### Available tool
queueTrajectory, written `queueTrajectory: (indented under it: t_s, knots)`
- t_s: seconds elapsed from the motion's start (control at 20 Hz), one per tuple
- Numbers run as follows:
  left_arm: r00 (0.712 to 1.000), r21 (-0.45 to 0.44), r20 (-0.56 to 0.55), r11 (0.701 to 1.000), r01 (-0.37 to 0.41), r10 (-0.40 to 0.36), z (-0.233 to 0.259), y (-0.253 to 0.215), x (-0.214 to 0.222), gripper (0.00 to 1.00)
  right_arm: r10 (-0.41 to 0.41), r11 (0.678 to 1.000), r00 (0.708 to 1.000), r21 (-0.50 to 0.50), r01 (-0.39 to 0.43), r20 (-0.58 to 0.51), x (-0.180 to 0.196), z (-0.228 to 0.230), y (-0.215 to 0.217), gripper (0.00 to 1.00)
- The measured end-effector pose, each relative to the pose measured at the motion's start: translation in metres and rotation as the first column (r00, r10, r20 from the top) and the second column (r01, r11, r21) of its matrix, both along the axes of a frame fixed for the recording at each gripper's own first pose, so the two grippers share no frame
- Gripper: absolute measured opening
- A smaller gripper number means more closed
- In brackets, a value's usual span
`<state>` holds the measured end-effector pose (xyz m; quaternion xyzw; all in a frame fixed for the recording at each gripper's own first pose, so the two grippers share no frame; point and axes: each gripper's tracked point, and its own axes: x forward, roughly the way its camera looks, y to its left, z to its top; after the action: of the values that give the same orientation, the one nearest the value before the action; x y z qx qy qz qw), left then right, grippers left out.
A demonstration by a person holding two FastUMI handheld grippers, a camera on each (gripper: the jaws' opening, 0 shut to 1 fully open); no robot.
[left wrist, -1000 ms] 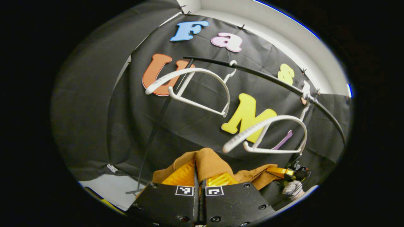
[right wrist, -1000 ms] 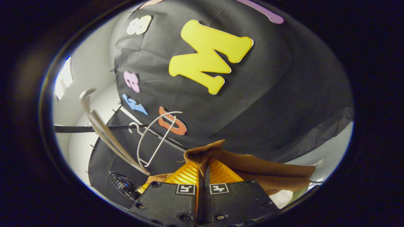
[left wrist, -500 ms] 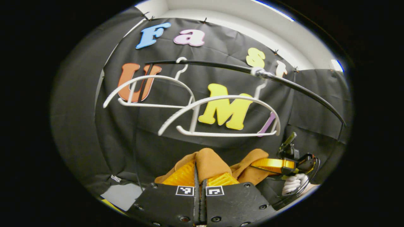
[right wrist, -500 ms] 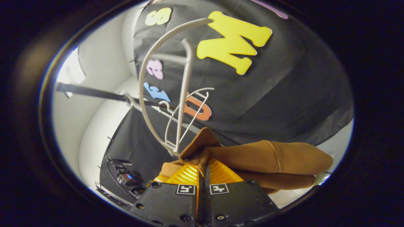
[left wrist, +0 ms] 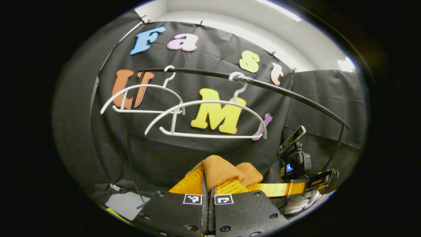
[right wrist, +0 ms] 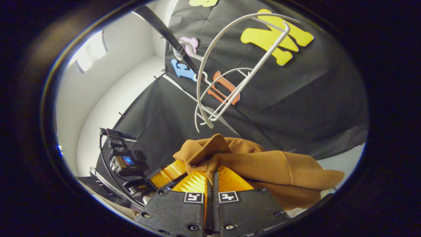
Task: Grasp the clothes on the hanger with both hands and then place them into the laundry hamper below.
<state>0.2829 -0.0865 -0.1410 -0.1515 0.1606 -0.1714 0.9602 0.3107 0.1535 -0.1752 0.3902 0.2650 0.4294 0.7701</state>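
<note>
Fingers of your left gripper (left wrist: 208,184) are pinched tight on the brown clothes (right wrist: 263,164), and your right gripper (right wrist: 212,179) pinches another bit the same way. Between both hands the cloth bunches up, off the white hanger (left wrist: 204,120) above it. You can't see the hamper yet, so it is probably below; both hands should go down together.

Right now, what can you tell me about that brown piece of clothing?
The brown fabric garment looks soft and thick, like fleece or brushed cotton, bunched into folds. It is off the white plastic hangers, which hang bare on the black rail above. The left gripper pinches one bunched edge and the right gripper another; a loose part droops to the side in the right gripper view.
</note>
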Motion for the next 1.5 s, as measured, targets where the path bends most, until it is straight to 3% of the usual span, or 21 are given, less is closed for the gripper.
queueTrajectory:
  t_s: [0.05,0.45,0.55,0.6,0.65,0.85,1.0,1.1,1.2,1.35,1.5]
  knots:
    - [1.000,-0.008,-0.016,1.000,0.002,-0.002,-0.011,0.002,-0.003,0.00,-0.002,1.000,1.000,-0.012,0.002,-0.007,-0.001,-0.010,0.004,0.04]
    - [0.972,-0.094,-0.232,0.996,0.008,-0.030,-0.156,-0.004,-0.029,0.00,-0.095,0.977,0.975,-0.206,0.052,-0.203,-0.001,-0.162,-0.005,0.04]
    - [0.947,-0.093,-0.319,0.996,-0.011,-0.019,-0.203,-0.001,-0.036,0.00,-0.119,0.965,0.960,-0.258,0.051,-0.255,-0.001,-0.196,-0.002,0.04]
    - [0.932,-0.084,-0.361,0.996,-0.021,-0.011,-0.226,-0.004,-0.040,0.06,-0.131,0.956,0.955,-0.291,0.050,-0.267,-0.002,-0.214,0.001,0.02]
    - [0.913,-0.066,-0.408,0.997,-0.038,0.008,-0.250,-0.003,-0.046,0.00,-0.147,0.940,0.947,-0.338,0.043,-0.287,-0.004,-0.235,0.001,0.04]
    - [0.804,-0.007,-0.592,0.997,-0.073,0.054,-0.330,0.008,-0.088,0.00,-0.192,0.878,0.902,-0.477,-0.017,-0.386,-0.026,-0.311,0.009,0.04]
    - [0.715,0.005,-0.696,0.996,-0.084,0.064,-0.365,0.000,-0.120,0.00,-0.221,0.809,0.871,-0.581,-0.088,-0.439,-0.050,-0.350,0.005,0.04]
    - [0.667,0.016,-0.743,0.997,-0.072,0.060,-0.370,-0.009,-0.134,0.00,-0.232,0.782,0.844,-0.609,-0.134,-0.483,-0.064,-0.361,0.005,0.04]
    - [0.644,0.041,-0.763,0.998,-0.038,0.056,-0.365,-0.011,-0.138,0.00,-0.244,0.762,0.837,-0.631,-0.147,-0.490,-0.059,-0.359,0.000,0.04]
    - [0.642,0.093,-0.763,0.996,-0.010,0.078,-0.368,-0.002,-0.137,0.00,-0.266,0.743,0.835,-0.655,-0.141,-0.481,-0.058,-0.358,-0.003,0.04]
    - [0.638,0.146,-0.761,0.989,-0.010,0.118,-0.363,0.012,-0.135,0.00,-0.285,0.692,0.870,-0.715,-0.105,-0.403,-0.055,-0.360,-0.011,0.05]
